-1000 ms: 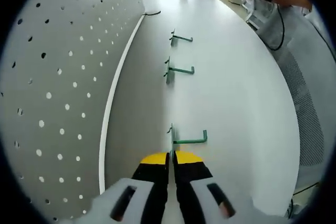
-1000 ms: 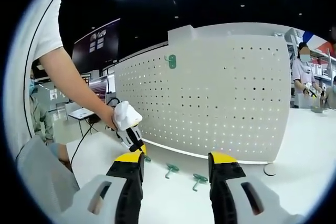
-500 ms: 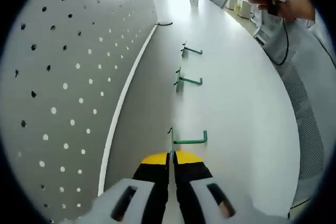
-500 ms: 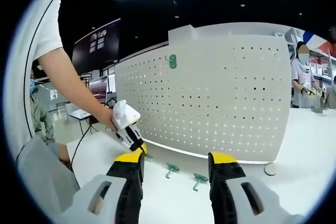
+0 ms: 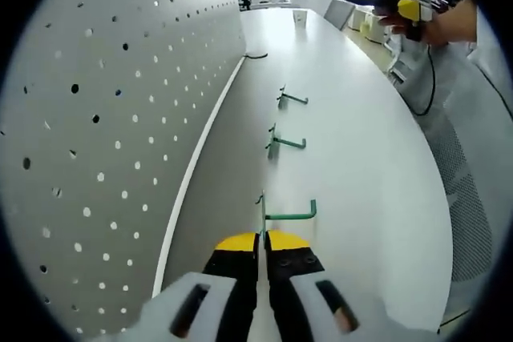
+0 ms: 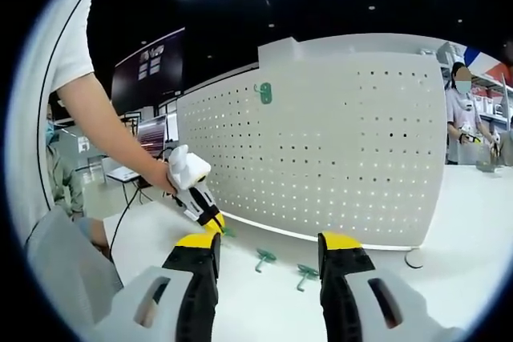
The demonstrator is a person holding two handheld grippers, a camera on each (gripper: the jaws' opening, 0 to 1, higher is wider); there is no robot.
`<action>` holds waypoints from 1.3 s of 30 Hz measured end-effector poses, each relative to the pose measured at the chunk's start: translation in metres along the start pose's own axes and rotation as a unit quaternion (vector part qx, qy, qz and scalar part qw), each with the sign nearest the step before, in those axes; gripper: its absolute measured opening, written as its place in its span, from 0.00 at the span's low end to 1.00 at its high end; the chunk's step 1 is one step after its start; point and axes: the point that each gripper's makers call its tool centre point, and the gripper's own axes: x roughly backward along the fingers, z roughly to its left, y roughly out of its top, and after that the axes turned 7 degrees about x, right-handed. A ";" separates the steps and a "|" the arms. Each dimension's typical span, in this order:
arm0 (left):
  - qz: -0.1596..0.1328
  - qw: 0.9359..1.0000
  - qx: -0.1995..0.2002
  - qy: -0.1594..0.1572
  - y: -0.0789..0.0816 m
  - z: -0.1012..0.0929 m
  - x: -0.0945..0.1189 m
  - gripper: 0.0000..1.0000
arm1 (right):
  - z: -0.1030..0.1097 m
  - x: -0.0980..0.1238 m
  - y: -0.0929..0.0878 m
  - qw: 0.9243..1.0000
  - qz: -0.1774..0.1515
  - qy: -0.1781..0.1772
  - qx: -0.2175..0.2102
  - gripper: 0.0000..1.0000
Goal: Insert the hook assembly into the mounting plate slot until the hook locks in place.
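Here, left hand-held gripper clamps a green hook on the white table; right hand-held gripper gapes

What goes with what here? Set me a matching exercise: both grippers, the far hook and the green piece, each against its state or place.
Things:
1. left gripper
2. right gripper
3. far hook
4. green piece

States or places:
A. open, holding nothing
B. lying loose on the table
C. fixed high on the pegboard
D. shut on the near hook

Pairs: 1-D, 2-A, 3-B, 4-C.
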 end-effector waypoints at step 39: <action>-0.114 0.990 0.055 0.066 0.047 -0.010 0.036 0.03 | 0.014 -0.002 0.008 1.000 -0.010 0.029 0.004 0.47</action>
